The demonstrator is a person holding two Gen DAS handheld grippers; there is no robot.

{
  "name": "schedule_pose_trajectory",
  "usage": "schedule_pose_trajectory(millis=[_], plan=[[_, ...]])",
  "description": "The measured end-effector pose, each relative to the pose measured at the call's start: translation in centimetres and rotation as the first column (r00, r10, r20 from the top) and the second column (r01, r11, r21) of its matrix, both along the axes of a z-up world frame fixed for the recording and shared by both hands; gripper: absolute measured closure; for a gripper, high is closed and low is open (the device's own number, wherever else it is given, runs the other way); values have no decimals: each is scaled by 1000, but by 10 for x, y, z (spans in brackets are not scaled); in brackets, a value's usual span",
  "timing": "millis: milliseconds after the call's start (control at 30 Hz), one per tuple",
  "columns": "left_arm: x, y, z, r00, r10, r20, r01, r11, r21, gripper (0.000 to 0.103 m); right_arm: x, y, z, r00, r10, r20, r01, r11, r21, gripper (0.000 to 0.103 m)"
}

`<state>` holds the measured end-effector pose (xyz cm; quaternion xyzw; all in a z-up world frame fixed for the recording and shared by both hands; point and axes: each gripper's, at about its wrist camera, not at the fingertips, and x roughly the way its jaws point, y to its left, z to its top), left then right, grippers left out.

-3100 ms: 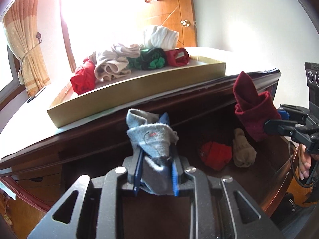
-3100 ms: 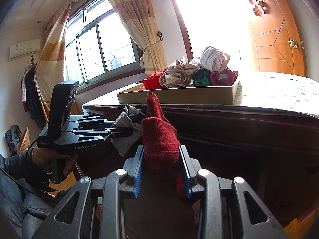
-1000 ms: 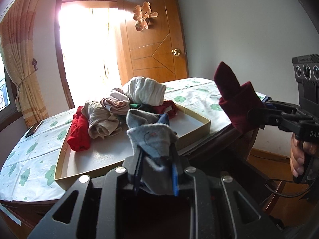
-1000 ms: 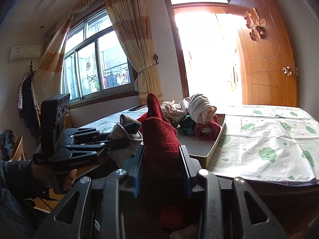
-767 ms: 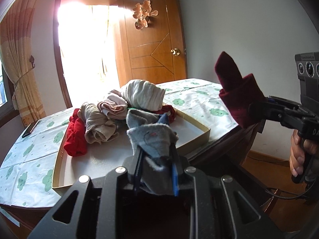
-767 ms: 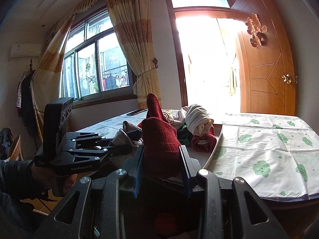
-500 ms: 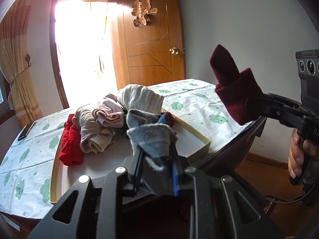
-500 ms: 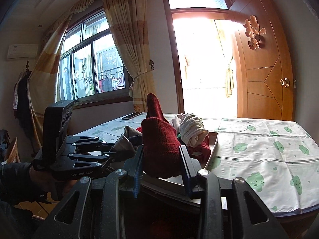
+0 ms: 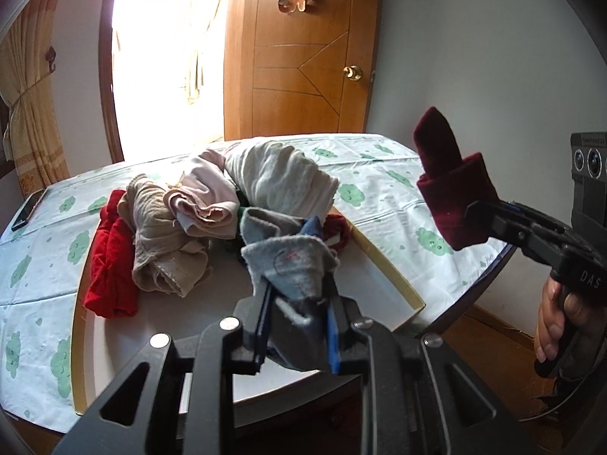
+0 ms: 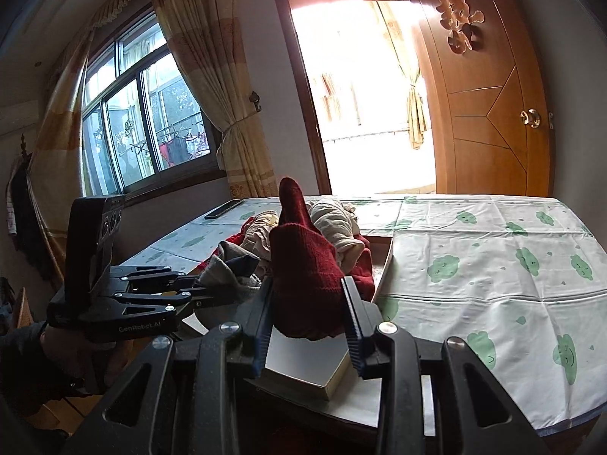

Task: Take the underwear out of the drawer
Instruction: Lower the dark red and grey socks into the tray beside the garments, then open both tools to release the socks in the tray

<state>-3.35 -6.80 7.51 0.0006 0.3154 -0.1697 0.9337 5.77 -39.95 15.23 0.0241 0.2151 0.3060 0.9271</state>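
Black left tongs [image 9: 296, 316] and right tongs [image 10: 308, 320] with blue pads, silver screws, triangular cut-outs, white "GenRobot.AI" lettering; dark sleeve [image 10: 22, 356]

A room in a home: tied-back curtains [image 10: 212, 87] left of a wooden door [image 10: 489, 106], tablecloth-covered table [image 10: 493, 250] before it.

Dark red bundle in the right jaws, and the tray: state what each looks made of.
Dark red bundle: looks like knitted yarn, matte; fine ribbed stitches show. Probably wool or acrylic, but which is unclear.
Tray: seems to be cardboard, with a smooth white inside and thin yellowish walls.
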Motion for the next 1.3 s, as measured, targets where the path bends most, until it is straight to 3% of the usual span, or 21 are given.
schedule_pose_trajectory(millis=[300, 567, 1300], plan=[[29, 1, -12, 991, 25, -129, -29, 999, -31, 81, 31, 18, -12, 993, -11, -121, 4, 998, -56, 67], [31, -1, -20, 989, 43, -144, -47, 999, -23, 81, 44, 41, -33, 980, -1, -197, -23, 992, -122, 66], [40, -5, -38, 985, 38, -166, -42, 999, -18, 81, 44, 67, -58, 978, -46, -203, -12, 961, -277, 65]])
